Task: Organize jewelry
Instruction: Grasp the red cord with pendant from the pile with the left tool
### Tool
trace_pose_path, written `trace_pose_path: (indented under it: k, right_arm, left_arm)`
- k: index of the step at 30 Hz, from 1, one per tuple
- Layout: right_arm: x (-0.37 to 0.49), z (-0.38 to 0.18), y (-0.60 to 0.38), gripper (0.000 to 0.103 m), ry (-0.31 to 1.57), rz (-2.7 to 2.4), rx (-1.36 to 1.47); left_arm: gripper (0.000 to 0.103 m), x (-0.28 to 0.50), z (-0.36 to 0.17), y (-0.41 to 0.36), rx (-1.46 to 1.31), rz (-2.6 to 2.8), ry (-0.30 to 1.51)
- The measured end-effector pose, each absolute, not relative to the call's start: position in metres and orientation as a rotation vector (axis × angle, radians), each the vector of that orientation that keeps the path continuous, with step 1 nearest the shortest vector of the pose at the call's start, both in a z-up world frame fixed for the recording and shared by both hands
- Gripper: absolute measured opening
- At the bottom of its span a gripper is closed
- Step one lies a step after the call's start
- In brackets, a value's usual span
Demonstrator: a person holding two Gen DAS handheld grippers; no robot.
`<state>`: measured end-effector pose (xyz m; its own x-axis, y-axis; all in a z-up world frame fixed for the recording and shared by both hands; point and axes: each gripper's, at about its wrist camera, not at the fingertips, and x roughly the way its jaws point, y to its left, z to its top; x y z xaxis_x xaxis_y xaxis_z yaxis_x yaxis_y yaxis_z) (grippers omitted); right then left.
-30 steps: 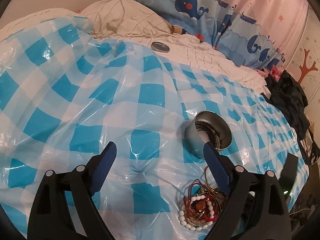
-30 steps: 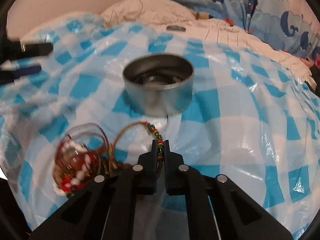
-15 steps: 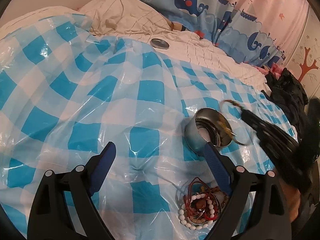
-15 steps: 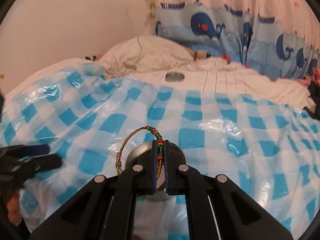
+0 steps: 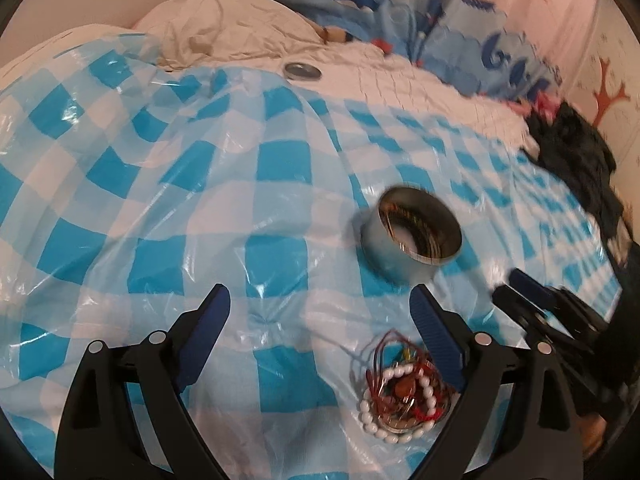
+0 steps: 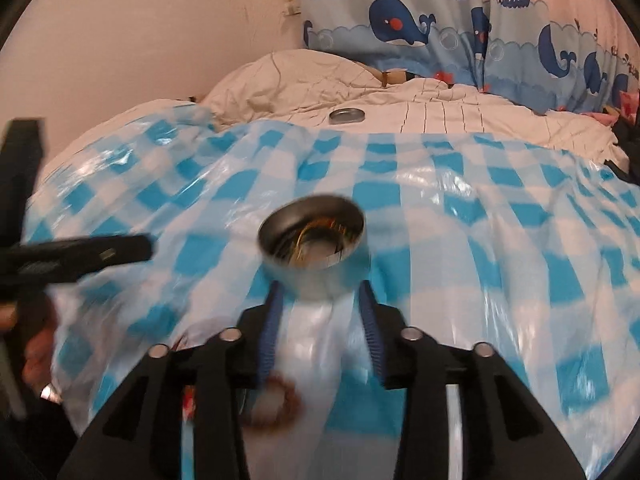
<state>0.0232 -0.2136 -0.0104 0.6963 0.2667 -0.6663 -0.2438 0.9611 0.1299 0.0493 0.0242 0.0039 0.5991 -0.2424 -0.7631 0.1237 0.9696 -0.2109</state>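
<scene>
opening right gripper (image 6: pixel 322 300), bracelet (image 6: pixel 320 236) now in tin (image 6: pixel 316 264)

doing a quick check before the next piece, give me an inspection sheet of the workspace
surface: blue-checked plastic sheet over a bed, wrinkled
job's things: metal tin open, cord bracelets inside; jewelry pile beside it on the sheet
clutter: tin lid on the white quilt; dark clothes at the edge
grippers: left gripper open, empty; right gripper jaws just opened, nothing between them
cables: nothing seen
surroundings: whale-print curtain, pale wall
</scene>
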Motion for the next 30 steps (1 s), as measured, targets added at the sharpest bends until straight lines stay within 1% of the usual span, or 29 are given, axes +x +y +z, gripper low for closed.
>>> trace_pose_path:
  k: [3,6,11,17,18,20,21,22,24,25,30]
  right_arm:
    - [0.004,-0.013,-0.223,0.045,0.750,0.282,0.097]
    - [0.003,-0.015,-0.223,0.047,0.755,0.284,0.141]
    - [0.005,-0.019,-0.220,0.049,0.765,0.294,0.151]
    - [0.011,-0.025,-0.221,0.049,0.786,0.290,0.174]
    - [0.011,-0.026,-0.220,0.049,0.792,0.293,0.180]
    - [0.011,-0.027,-0.221,0.050,0.796,0.298,0.184]
    - [0.011,-0.027,-0.220,0.050,0.798,0.301,0.183]
    - [0.010,-0.027,-0.219,0.051,0.798,0.303,0.182]
    - [0.010,-0.028,-0.218,0.052,0.801,0.308,0.177]
    - [0.010,-0.028,-0.217,0.052,0.803,0.310,0.174]
    - [0.010,-0.030,-0.211,0.052,0.813,0.325,0.161]
  left_arm:
    - [0.087,0.042,-0.007,0.012,-0.083,-0.232,0.932]
    - [0.087,0.038,-0.022,0.005,-0.047,-0.251,0.969]
    - [0.087,0.040,-0.042,0.002,-0.077,-0.287,1.030]
    - [0.087,0.037,-0.048,-0.012,-0.046,-0.336,1.050]
    - [0.085,0.036,-0.048,-0.015,-0.033,-0.342,1.048]
    - [0.069,0.035,-0.048,-0.017,-0.029,-0.358,1.048]
    - [0.055,0.035,-0.048,-0.016,-0.037,-0.365,1.052]
    - [0.034,0.036,-0.049,-0.015,-0.049,-0.380,1.059]
    - [0.007,0.037,-0.047,-0.014,-0.063,-0.406,1.068]
    - [0.004,0.036,-0.045,-0.013,-0.062,-0.404,1.059]
    - [0.003,0.038,-0.024,0.008,-0.224,-0.472,0.990]
